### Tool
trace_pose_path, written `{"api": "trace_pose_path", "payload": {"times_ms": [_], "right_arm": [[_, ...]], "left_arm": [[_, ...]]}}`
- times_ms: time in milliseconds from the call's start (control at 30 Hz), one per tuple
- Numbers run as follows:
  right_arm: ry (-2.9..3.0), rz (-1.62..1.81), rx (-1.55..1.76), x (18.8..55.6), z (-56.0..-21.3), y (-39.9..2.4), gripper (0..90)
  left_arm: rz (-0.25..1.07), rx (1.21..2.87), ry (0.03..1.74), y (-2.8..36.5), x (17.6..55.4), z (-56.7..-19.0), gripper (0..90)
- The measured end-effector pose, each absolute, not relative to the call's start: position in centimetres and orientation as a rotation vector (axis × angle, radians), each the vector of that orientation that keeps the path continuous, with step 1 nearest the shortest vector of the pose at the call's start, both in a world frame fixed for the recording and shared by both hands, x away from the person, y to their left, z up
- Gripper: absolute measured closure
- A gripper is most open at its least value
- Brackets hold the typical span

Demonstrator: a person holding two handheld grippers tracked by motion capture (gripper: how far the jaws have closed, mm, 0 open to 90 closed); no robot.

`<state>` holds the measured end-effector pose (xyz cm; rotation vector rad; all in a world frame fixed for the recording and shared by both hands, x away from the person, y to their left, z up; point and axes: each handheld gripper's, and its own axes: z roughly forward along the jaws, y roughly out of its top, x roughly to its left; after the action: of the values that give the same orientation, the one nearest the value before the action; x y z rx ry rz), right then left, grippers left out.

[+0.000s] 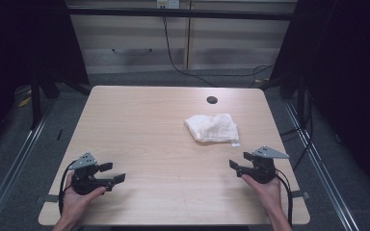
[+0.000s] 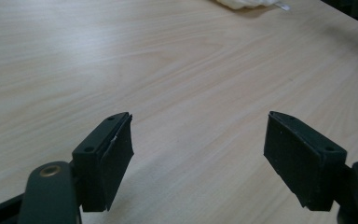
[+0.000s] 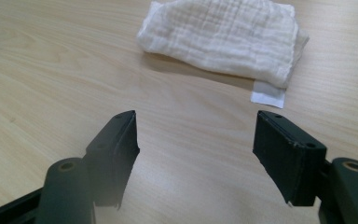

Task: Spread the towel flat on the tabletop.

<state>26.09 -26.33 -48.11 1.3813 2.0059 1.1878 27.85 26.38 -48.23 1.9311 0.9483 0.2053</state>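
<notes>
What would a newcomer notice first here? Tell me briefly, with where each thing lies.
A crumpled white cloth lies alone on the pale wooden table, right of centre, with a small white tag sticking out at its near edge. At the table's near edge a person holds the left claw and the right claw, both open and holding nothing. The right claw is close to the cloth and pointed toward it, though not touching.

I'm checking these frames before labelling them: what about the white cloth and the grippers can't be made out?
- Folded white gauze cloth: in the left gripper view the top edge cuts it off, leaving a sliver.
- Its small white tag: any print is too small to read.
- How many layers the cloth has: its own folds hide this.
- Right gripper: in the high view its open fingers look small and dark.
</notes>
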Motion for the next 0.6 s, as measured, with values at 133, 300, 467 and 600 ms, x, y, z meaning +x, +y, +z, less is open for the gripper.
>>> {"api": "trace_pose_path", "payload": {"times_ms": [133,300,467,600], "right_arm": [[2.018,1.221,1.377,26.5,-48.1,-26.2,33.7],[2.08,1.254,1.378,26.9,-48.0,-25.9,37.3],[2.066,1.253,1.391,27.1,-47.7,-25.8,36.9],[2.085,1.191,1.371,28.3,-46.9,-24.9,34.1]], "left_arm": [[0.189,1.91,0.95,26.4,28.1,-48.3,24.3],[0.176,1.919,0.953,26.5,28.3,-48.5,22.2],[0.175,1.923,0.98,26.7,28.4,-48.6,21.7],[0.162,1.923,0.967,26.5,28.4,-48.7,21.7]]}}
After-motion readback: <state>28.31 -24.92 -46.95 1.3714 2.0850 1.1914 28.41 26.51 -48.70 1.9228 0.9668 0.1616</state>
